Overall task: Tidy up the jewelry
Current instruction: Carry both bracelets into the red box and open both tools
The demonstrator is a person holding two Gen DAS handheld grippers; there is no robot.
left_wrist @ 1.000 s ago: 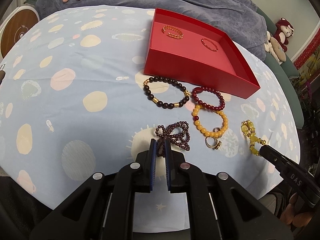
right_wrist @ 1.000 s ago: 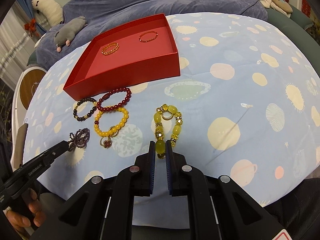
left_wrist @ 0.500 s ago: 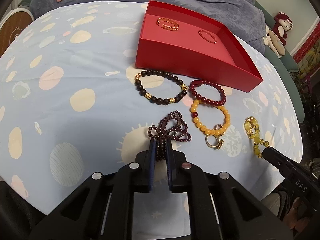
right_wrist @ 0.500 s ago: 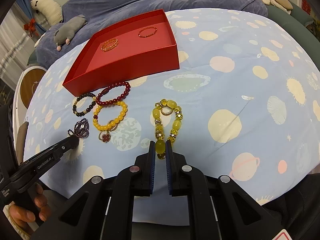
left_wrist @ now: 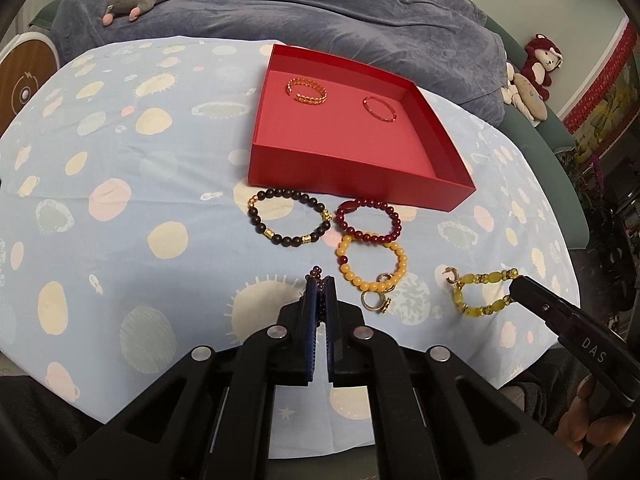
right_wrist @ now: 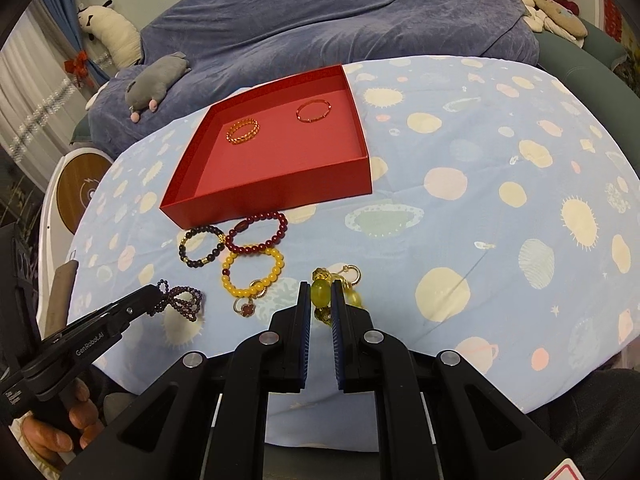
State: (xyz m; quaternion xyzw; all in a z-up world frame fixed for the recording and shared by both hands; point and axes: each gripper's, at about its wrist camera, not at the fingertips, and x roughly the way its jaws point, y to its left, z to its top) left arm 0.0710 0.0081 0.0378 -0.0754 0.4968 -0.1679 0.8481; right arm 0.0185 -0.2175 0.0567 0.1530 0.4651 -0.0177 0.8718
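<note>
Since the earlier frame, both bracelets have lifted off the planet-print tablecloth (left_wrist: 120, 208). Left gripper (left_wrist: 319, 284), jaws just closed, clamps the purple bracelet (right_wrist: 182, 300); right gripper (right_wrist: 320, 294) grips the yellow bracelet (left_wrist: 480, 294). Red tray (left_wrist: 360, 184) sits behind, before a blue-covered sofa (right_wrist: 340, 12).

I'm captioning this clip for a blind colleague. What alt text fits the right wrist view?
The right tongs grip a yellow bead bracelet above a spotted blue tablecloth; at left, the left tongs hold a dark purple bead strand. Beyond lie three bead bracelets and a red tray holding two.
</note>
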